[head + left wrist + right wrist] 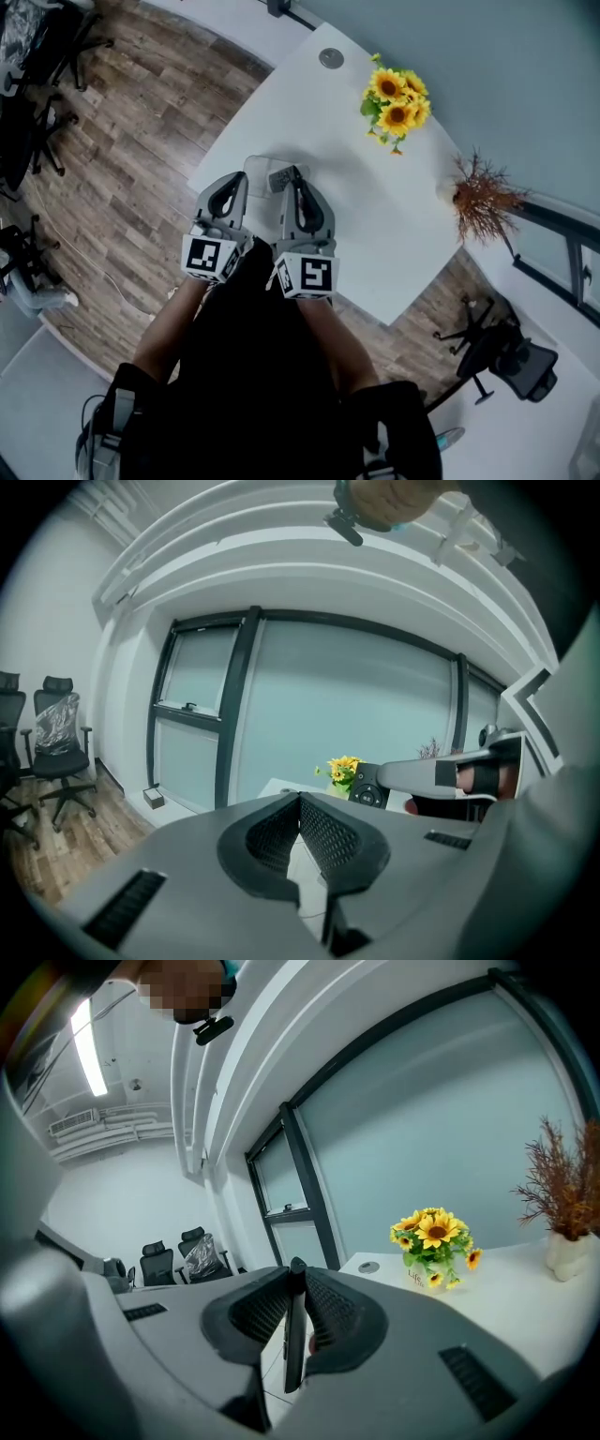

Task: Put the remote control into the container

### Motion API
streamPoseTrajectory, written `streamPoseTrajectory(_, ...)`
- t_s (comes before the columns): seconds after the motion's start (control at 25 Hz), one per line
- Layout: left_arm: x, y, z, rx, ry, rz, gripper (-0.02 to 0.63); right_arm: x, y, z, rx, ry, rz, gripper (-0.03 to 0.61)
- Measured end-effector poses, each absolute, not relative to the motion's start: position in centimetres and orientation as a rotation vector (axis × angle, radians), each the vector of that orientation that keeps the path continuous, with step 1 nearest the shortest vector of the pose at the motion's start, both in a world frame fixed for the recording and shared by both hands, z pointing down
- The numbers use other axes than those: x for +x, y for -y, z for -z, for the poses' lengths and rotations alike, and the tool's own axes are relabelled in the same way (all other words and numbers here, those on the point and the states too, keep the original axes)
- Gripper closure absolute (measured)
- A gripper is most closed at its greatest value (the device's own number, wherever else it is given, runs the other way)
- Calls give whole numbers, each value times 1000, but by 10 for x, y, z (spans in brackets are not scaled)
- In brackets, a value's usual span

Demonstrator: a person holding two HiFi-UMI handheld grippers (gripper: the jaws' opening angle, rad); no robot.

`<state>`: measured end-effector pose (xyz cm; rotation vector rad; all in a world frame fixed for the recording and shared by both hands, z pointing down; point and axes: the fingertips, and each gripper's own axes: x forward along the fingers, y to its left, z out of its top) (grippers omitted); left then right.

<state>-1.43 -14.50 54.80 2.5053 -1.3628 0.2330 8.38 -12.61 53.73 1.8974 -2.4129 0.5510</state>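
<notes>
- Remote control (pixel 293 1335) is being pinched edge-on by the right gripper (pixel 296 1269), so it is hanging on only a narrow strip of pad contact. My worry is that any twist of the wrist could be letting it pivot or slide out before it is over the container (pixel 255 171).
- The container is showing clear and faint against the white table (pixel 375 234) in the head view, so its rim is proving hard to judge. A release off to 1 side could be leaving the remote propped on the rim or lying on the tabletop beside it.
- The left gripper (pixel 300 803) is standing with its jaws together on nothing, close beside the right one. The 2 could be bumping if either is swinging inward over the container.
- In the head view the remote is showing at the right gripper's tips, above or just at the container's right part. Whether it is touching the container I cannot tell.
- In the left gripper view the remote's button end is sticking out beyond the right gripper's jaw, in front of the sunflowers (pixel 343 769).
</notes>
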Motion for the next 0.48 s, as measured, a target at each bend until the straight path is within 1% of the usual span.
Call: streamPoseTrajectory(0.48,-20,132,-539,2510,1350,-193,604,78,118,-559,1915,2335,-572,523)
